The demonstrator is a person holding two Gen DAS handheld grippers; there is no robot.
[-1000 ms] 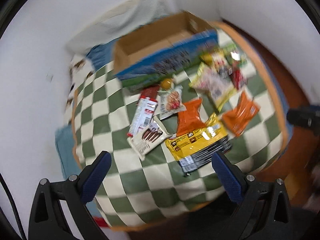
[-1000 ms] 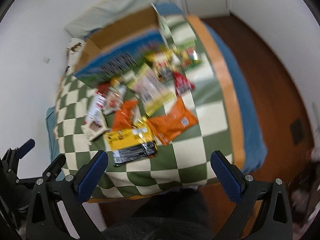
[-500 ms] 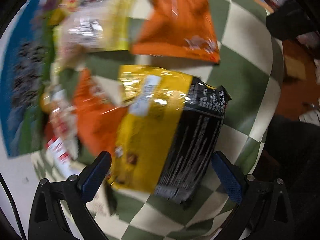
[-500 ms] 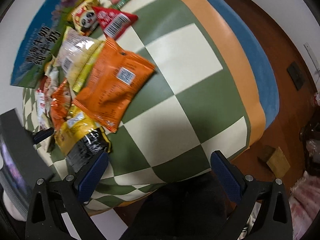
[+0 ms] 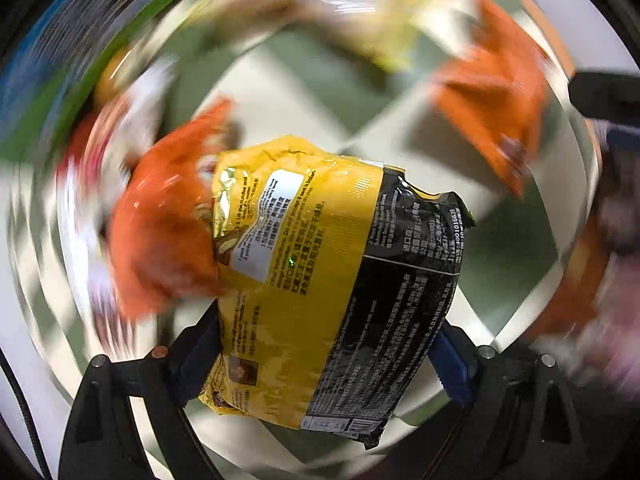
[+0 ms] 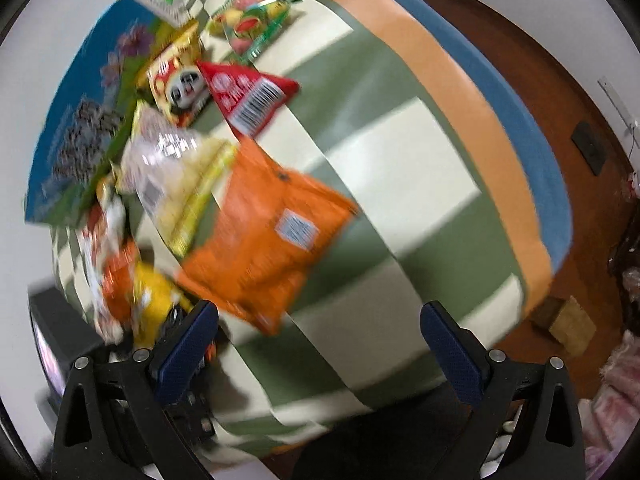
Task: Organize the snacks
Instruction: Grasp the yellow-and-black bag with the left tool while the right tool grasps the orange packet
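2 tongs, left tongs (image 5: pixel 326 354) closing around yellow-black bag (image 5: pixel 332 280)

You are looking at a surface (image 6: pixel 404 184) covered in a green-and-cream checked cloth with an orange band and a blue border along its edge. Beyond that edge lies a reddish-brown wooden floor (image 6: pixel 552 92), and past the floor a plain white wall (image 6: pixel 568 4). A dark wall plate (image 6: pixel 588 148) sits near the floor's far side
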